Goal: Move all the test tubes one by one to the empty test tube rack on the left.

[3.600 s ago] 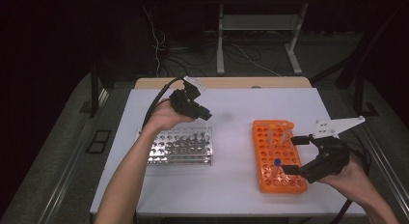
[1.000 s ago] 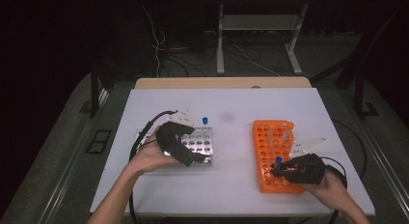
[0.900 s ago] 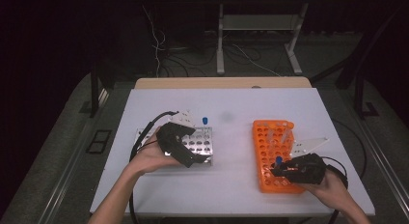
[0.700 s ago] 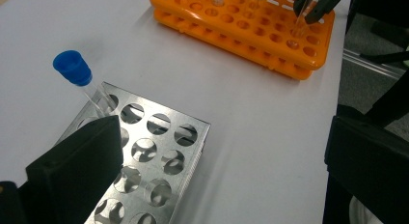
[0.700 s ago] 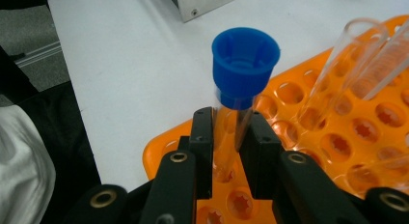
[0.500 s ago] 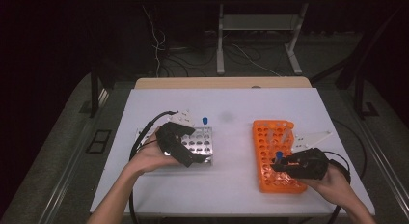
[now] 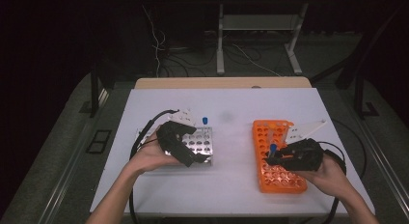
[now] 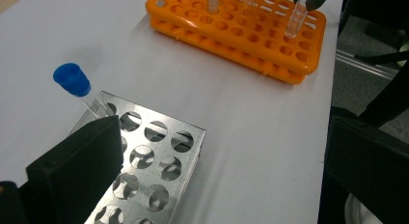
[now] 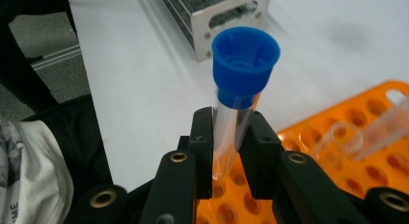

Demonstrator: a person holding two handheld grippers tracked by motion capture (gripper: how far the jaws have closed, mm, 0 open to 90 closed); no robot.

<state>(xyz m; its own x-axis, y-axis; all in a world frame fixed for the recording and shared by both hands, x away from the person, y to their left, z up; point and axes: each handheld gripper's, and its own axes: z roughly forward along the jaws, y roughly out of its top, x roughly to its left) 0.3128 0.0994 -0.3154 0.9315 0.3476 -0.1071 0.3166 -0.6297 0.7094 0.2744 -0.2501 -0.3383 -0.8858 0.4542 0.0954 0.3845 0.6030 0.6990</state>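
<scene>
since a moment ago right gripper [image 7: 273, 157] has lifted its blue-capped tube [image 9: 235, 103] just above the orange rack [image 7: 277, 181], jaws pinching it; left gripper [image 7: 202, 159] sits spread over the metal rack [image 7: 200, 139].

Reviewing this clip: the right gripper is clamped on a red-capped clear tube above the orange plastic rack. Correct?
Not quite: the cap is blue, as the right gripper view shows. The right gripper is clamped on a blue-capped clear tube above the orange plastic rack.
</scene>
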